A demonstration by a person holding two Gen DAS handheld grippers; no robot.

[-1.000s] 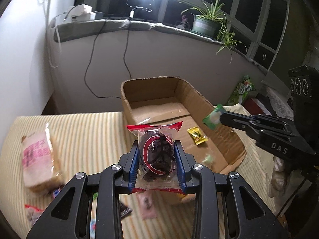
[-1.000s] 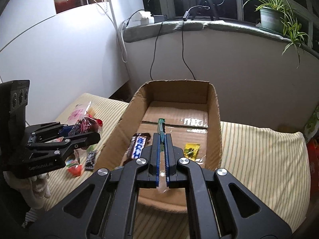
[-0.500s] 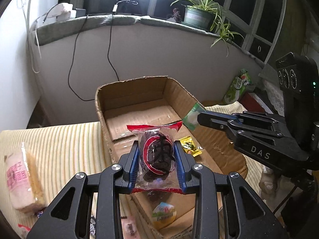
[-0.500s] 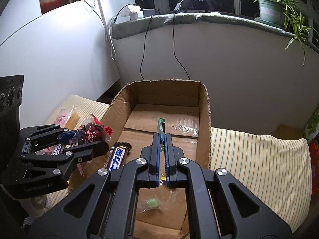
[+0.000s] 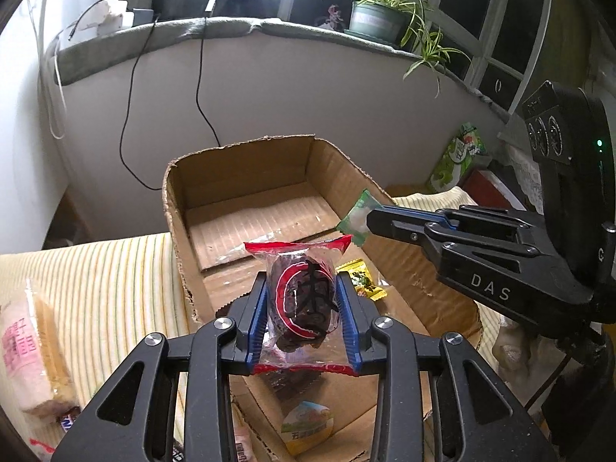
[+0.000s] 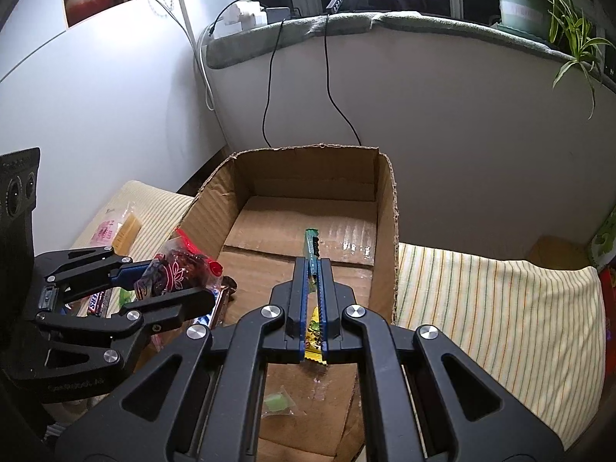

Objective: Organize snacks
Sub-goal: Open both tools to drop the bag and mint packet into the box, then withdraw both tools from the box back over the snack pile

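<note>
My left gripper [image 5: 304,288] is shut on a clear red-trimmed packet of dark snack [image 5: 302,300] and holds it above the open cardboard box [image 5: 246,169]. It shows at the left of the right wrist view [image 6: 169,281]. My right gripper [image 6: 312,265] is shut on a thin green candy wrapper [image 6: 310,244], over the box [image 6: 385,208]; it appears in the left wrist view [image 5: 369,221] with the green candy [image 5: 356,217]. Inside the box lie a yellow packet [image 5: 362,279], a round sweet [image 5: 306,425] and a green candy [image 6: 277,402].
The box stands on a striped cloth [image 5: 104,281]. A pink-labelled bread pack [image 5: 27,350] and small bars lie left of the box. A green bag [image 5: 458,154] stands at the right. A cable [image 6: 265,88] hangs on the wall behind; a plant [image 5: 381,19] sits on the sill.
Both grippers have moved forward over the box with their snacks still held. The left one came in from the left of the box to above its near part.
</note>
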